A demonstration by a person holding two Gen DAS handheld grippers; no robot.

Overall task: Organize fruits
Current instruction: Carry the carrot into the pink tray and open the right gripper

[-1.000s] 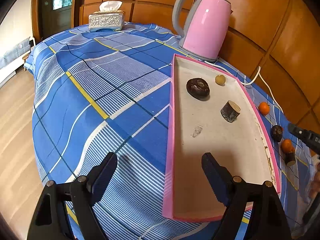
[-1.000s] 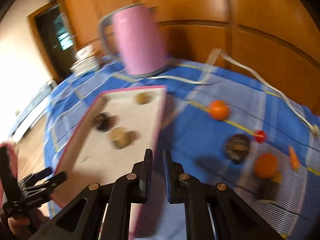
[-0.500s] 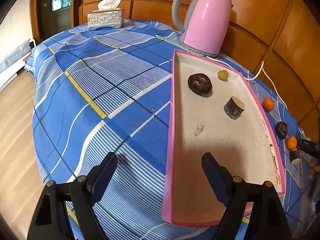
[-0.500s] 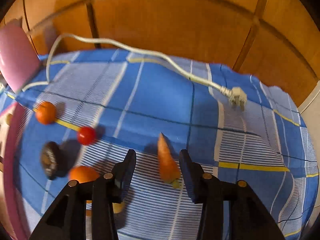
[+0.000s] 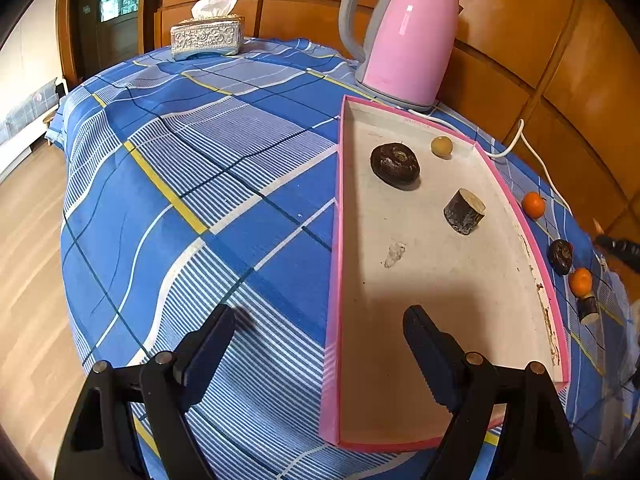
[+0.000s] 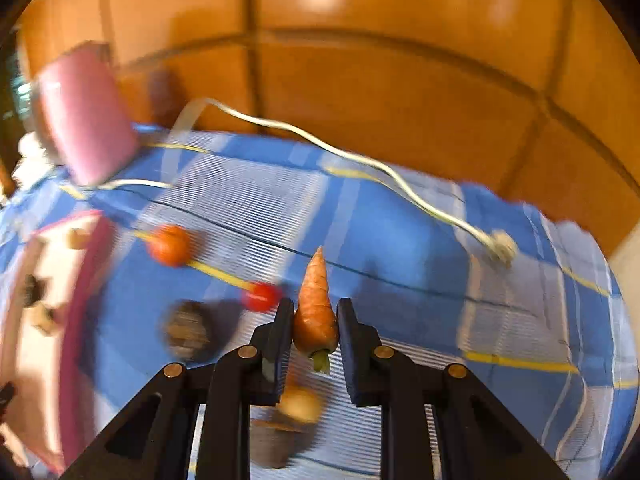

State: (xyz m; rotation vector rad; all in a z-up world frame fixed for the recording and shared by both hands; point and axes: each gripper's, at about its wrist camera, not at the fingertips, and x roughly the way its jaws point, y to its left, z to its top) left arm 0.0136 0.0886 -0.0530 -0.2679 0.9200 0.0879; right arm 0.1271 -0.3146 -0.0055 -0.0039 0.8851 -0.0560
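Now the right gripper (image 6: 314, 320) has just been closing its jaws and pinches a small carrot (image 6: 315, 312), tip pointing away, above the blue checked table (image 6: 400, 240), with a red tomato (image 6: 261, 297) just left of it and what looks, through the blur, like a dark round fruit (image 6: 187, 330) further left. Meanwhile the left gripper (image 5: 320, 344) hangs with jaws spread wide and empty across the near edge of the pink tray (image 5: 334, 280), which holds 3 pieces well apart.
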